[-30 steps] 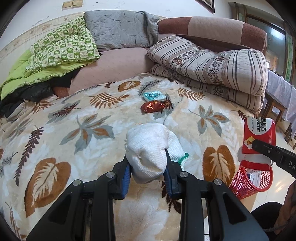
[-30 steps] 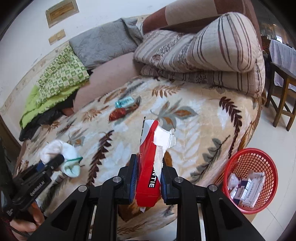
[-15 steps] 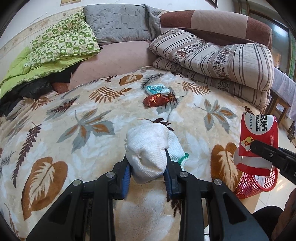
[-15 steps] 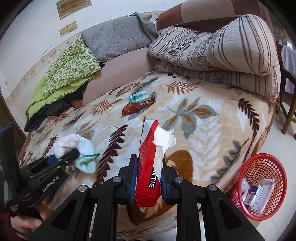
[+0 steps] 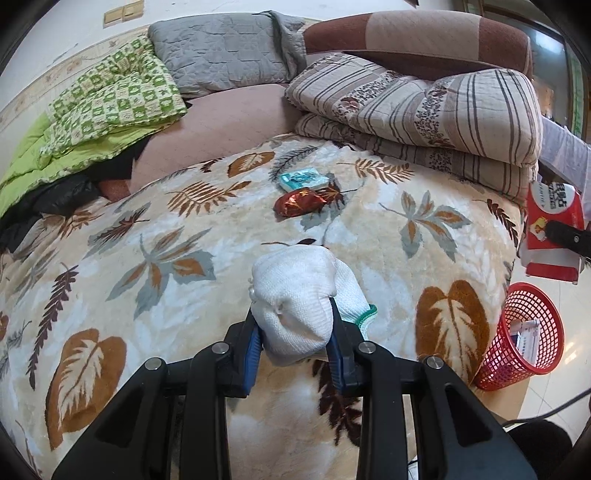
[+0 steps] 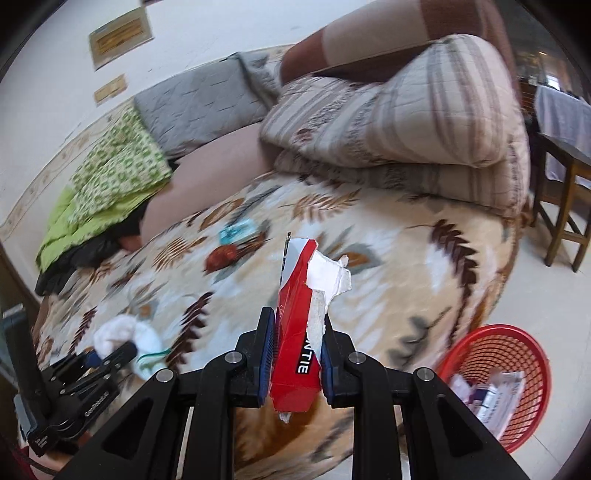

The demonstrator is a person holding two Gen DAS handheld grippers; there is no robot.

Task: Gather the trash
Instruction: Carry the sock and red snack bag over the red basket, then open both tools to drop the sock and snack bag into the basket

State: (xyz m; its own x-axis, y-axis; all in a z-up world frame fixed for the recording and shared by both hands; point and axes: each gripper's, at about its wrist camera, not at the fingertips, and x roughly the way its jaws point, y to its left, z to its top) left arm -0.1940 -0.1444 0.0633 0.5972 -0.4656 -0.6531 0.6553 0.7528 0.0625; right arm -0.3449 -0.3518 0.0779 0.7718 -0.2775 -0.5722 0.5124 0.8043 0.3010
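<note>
Your left gripper (image 5: 293, 338) is clamped on a balled white knit glove (image 5: 299, 295) above the leaf-print blanket (image 5: 147, 229); right gripper (image 6: 297, 356) grips a torn red cardboard box (image 6: 299, 325), w/ the red mesh basket (image 6: 506, 354) lower right.

wall: white plaster wall (image 5: 74, 29) with beige switch plates (image 5: 122, 14)
bed: plush cream leaf-print blanket (image 5: 184, 258), folded striped quilts (image 5: 424, 110), grey quilted pillow (image 5: 221, 51), green checked quilt (image 5: 110, 99)
floor: pale glossy tiles (image 6: 546, 288)
furniture: brown wooden chair (image 6: 569, 206)
</note>
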